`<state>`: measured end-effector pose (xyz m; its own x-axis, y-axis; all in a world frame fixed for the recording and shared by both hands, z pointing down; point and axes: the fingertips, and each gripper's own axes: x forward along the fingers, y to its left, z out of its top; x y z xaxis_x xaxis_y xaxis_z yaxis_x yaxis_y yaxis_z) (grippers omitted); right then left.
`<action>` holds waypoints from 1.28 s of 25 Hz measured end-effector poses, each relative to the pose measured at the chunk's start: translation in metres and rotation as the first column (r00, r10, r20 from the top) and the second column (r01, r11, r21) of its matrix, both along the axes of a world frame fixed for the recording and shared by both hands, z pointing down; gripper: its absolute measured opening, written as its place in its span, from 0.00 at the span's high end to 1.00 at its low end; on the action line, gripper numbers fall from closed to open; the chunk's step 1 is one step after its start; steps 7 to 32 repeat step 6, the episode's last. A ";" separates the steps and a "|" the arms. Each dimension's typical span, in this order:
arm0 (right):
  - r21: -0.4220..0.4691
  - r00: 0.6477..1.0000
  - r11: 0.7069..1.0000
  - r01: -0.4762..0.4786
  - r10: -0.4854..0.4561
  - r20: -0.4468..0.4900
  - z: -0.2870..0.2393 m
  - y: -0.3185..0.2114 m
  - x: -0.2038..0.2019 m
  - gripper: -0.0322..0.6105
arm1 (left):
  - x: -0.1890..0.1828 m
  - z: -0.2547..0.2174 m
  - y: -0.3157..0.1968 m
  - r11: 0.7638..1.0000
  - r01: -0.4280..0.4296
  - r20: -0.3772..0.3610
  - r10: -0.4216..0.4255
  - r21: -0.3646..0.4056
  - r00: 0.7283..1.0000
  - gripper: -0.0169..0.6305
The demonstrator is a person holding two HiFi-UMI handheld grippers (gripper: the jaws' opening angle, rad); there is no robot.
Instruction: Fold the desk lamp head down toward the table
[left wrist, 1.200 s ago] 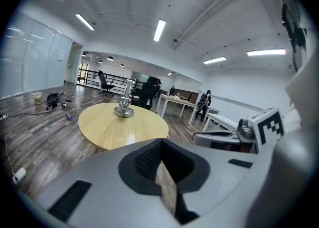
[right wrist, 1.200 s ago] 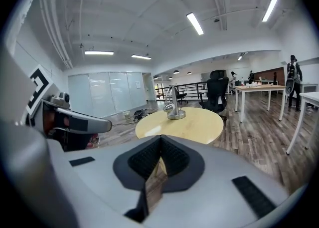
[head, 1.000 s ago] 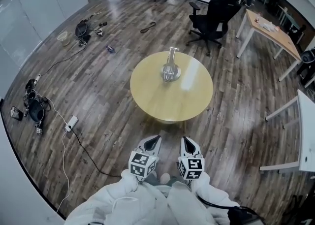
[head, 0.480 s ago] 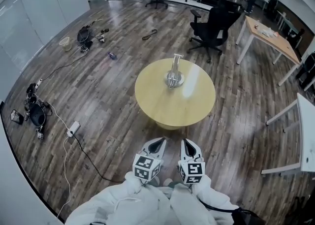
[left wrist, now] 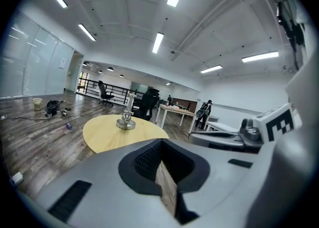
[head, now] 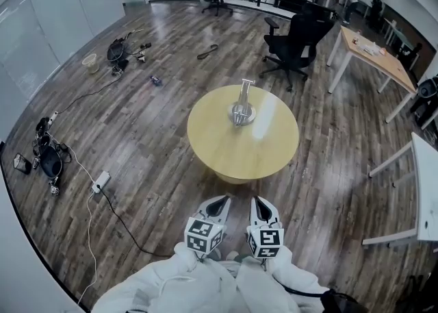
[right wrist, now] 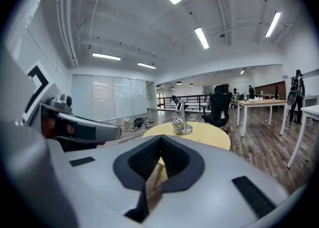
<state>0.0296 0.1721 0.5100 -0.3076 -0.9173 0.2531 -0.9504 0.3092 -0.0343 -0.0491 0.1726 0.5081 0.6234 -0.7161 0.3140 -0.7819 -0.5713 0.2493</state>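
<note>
Little differs from a second ago: the round table [head: 233,151] has drifted slightly lower in the head view, and both grippers are still tucked by the person's chest. The left gripper [head: 217,199] and right gripper [head: 259,201] have their jaws pressed together on nothing. The desk lamp [head: 241,105] stands toward twelve o'clock on the tabletop, well apart from them, and its head joint is too small to read. White sleeves [head: 205,284] hide the hands.

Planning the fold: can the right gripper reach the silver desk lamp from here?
Probably not yet: the right gripper hangs short of the round yellow table; nothing blocks the silver desk lamp.
</note>
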 end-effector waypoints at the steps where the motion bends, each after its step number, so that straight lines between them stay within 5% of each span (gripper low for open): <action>1: -0.001 1.000 1.000 0.001 -0.001 -0.002 0.000 -0.001 0.001 0.93 | 0.001 0.000 -0.001 1.000 0.003 -0.001 -0.003 -0.002 1.000 0.97; 32: -0.003 1.000 1.000 -0.001 0.001 -0.006 -0.003 -0.002 0.007 0.93 | 0.005 -0.002 -0.004 1.000 0.007 0.001 -0.007 -0.005 1.000 0.97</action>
